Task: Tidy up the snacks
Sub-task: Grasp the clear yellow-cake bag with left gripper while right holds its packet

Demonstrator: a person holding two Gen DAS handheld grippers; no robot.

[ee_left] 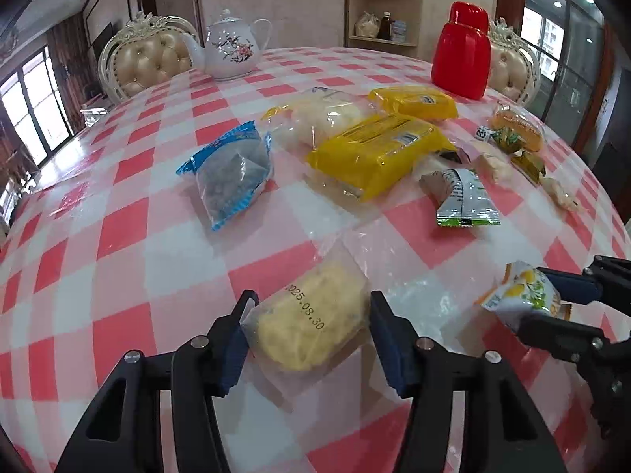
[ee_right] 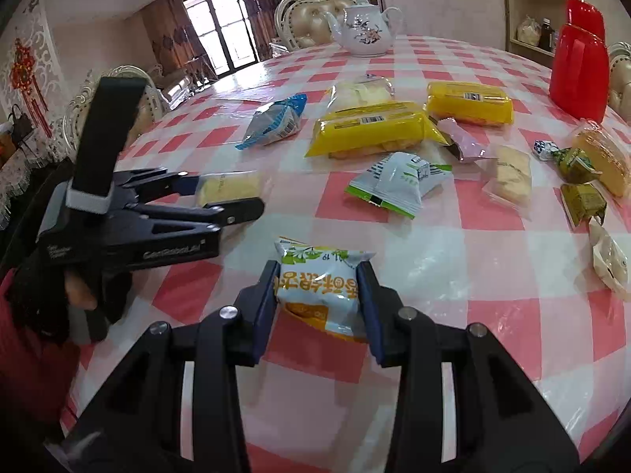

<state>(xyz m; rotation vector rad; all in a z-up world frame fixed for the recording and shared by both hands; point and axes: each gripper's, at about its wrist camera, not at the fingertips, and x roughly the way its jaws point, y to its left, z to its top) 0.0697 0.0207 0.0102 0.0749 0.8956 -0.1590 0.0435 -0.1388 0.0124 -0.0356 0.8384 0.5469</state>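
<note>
Left gripper (ee_left: 307,327) pads either side of clear-wrapped yellow cake (ee_left: 311,315) on the desk (ee_left: 118,236); pads look touching, firm grip unclear. Right gripper (ee_right: 320,289) clamped on white-orange snack packet (ee_right: 321,287), just right of the cake. Other snacks further out: blue packet (ee_left: 228,169), yellow packs (ee_left: 378,149), green-white packet (ee_left: 465,197). Teapot (ee_left: 232,45), red flask (ee_left: 463,51) at far edge.
</note>
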